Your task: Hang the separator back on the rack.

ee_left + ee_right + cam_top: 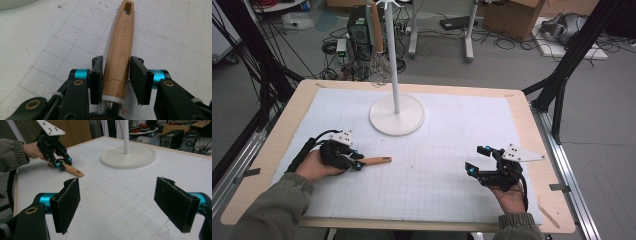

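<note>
Evenly lit from overhead, soft and diffuse, no hard glare. Bright white mat across all 3 views, slightly washed out in the high view. Faint, short shadows under the round stand base and beneath the left gripper. Mild barrel bending at the high view's edges, table rim bowed. Soft overall, low in detail, blocky with compression. Sharp on the wooden handle in the left gripper view, engraved letters readable. Right gripper pads slightly soft up close, background clutter hazy.
</note>
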